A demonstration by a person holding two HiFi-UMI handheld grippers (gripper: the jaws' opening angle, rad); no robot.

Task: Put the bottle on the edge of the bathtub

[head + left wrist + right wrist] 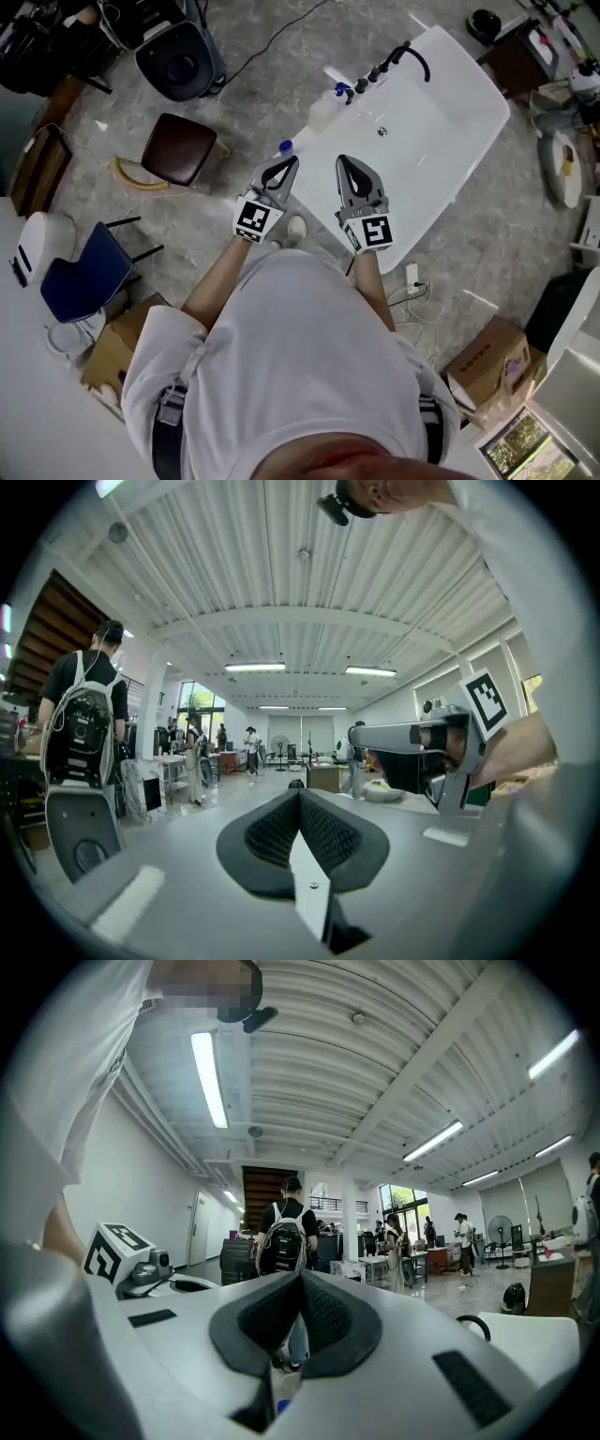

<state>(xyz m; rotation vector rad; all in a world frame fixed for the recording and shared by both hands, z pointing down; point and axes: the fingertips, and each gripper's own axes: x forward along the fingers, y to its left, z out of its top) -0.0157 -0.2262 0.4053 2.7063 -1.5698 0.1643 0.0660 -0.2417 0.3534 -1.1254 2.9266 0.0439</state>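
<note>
The white bathtub (469,103) lies at the upper right of the head view, with a black faucet (415,58) at its far end. A clear bottle with a blue top (325,110) stands by the tub's left rim. A second blue cap (286,147) shows just beyond my left gripper (292,162). Both grippers are held up side by side above the tub's near corner. The left gripper (300,795) is shut with nothing between its pads. My right gripper (341,159) (300,1279) is also shut and holds nothing. Both gripper views look out level across the room.
A brown stool (179,148), a blue chair (84,274) and a black fan (178,58) stand on the floor at left. Cardboard boxes (487,366) and cables lie at lower right. A person with a backpack (82,724) stands nearby, with other people farther off.
</note>
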